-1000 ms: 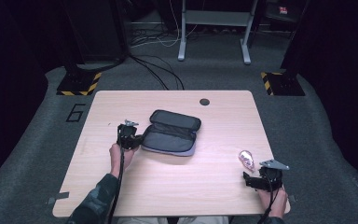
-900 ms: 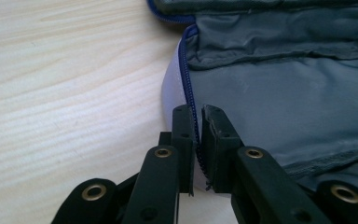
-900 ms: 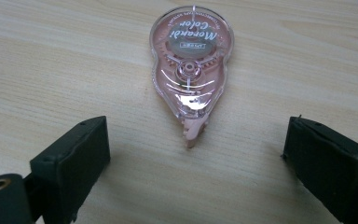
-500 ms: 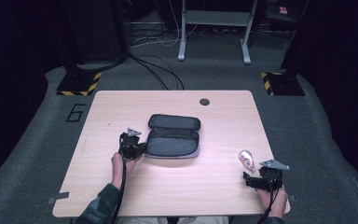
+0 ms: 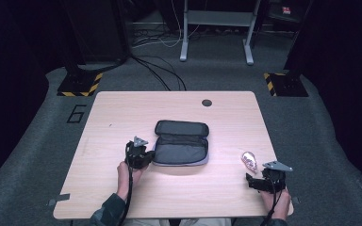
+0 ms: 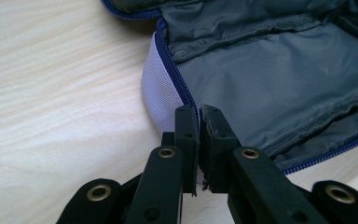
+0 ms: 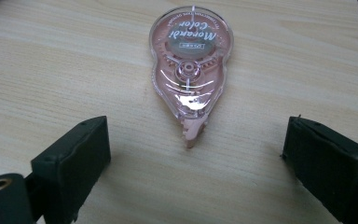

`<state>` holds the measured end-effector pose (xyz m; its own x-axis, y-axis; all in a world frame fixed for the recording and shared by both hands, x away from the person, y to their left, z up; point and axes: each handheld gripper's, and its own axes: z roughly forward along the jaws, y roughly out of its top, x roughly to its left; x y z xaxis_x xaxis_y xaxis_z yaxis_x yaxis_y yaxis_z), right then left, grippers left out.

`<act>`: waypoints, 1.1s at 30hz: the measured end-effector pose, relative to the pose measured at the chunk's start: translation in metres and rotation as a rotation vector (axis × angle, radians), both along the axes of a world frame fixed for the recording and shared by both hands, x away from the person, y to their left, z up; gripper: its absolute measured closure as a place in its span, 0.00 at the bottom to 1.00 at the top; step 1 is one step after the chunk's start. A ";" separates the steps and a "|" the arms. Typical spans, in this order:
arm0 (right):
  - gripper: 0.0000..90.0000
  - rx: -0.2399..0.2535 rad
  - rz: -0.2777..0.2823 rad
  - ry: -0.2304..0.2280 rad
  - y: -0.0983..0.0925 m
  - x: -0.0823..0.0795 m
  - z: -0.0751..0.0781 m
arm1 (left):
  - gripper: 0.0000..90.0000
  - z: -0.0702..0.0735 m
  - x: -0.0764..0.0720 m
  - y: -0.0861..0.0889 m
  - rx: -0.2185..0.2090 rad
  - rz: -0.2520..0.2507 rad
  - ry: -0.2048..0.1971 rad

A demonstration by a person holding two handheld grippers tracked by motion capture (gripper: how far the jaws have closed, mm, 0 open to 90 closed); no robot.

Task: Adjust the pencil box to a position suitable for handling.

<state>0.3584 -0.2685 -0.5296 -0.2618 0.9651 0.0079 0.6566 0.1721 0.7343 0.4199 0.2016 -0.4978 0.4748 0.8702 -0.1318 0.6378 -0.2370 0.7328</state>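
Left gripper (image 6: pixel 198 112) clenched on the open pencil case's (image 5: pixel 181 148) rim
Right gripper (image 7: pixel 196 144) released, tape dispenser (image 7: pixel 191 70) lying just ahead on table (image 5: pixel 122 117)

Both grippers are matte black. On the left gripper (image 6: pixel 198 114) two flat, square-ended pads (image 6: pixel 186 140) sit at the tips of broad link arms; behind the pads each arm carries a brass-ringed rivet, with two more rivets farther back at the outer pivots. The right gripper (image 7: pixel 196 144) has chunky rectangular black pads (image 7: pixel 72 158), with one brass-ringed hole behind the left one. Above each gripper's jaws sits a grey three-cornered plate, and a black cable trails back along the forearm. The left sleeve is dark, greenish.
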 end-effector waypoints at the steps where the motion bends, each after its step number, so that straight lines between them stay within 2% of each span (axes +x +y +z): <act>1: 0.08 -0.001 0.001 0.000 0.000 0.000 0.000 | 0.94 -0.001 -0.002 -0.002 -0.022 0.016 -0.007; 7: 0.08 0.001 -0.002 -0.001 0.000 0.000 0.000 | 0.89 -0.002 -0.009 -0.005 -0.050 0.031 -0.008; 10: 0.08 0.000 -0.001 -0.001 0.000 0.000 0.000 | 0.71 0.001 -0.010 -0.004 -0.047 0.027 -0.005; 12: 0.08 0.000 -0.002 -0.001 0.000 0.000 0.000 | 0.54 0.004 -0.010 0.000 -0.036 0.010 0.002; 13: 0.08 0.000 -0.002 -0.001 0.000 0.000 0.000 | 0.48 0.005 -0.011 0.000 -0.046 0.020 -0.007; 14: 0.08 -0.001 -0.003 0.000 0.000 0.000 0.000 | 0.41 0.008 -0.012 0.002 -0.035 0.015 -0.009; 18: 0.08 -0.001 -0.003 0.000 0.000 0.000 0.000 | 0.26 0.012 -0.019 0.011 -0.028 -0.005 -0.013; 21: 0.08 -0.001 -0.003 0.000 0.000 0.000 0.000 | 0.19 0.012 -0.023 0.019 -0.025 -0.002 -0.014; 25: 0.08 -0.001 -0.004 -0.001 0.000 0.000 0.000 | 0.14 0.011 -0.026 0.032 -0.003 0.002 -0.007; 27: 0.08 -0.001 -0.005 -0.001 0.000 0.000 0.000 | 0.12 0.009 -0.028 0.039 0.020 0.007 -0.015; 33: 0.08 -0.002 -0.007 -0.003 0.000 0.000 0.000 | 0.01 -0.004 -0.036 0.064 0.071 0.020 0.017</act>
<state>0.3587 -0.2680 -0.5297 -0.2549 0.9670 0.0048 0.6554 0.1691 0.7361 0.3842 0.2651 -0.5017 0.4551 0.8871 -0.0773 0.6552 -0.2748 0.7038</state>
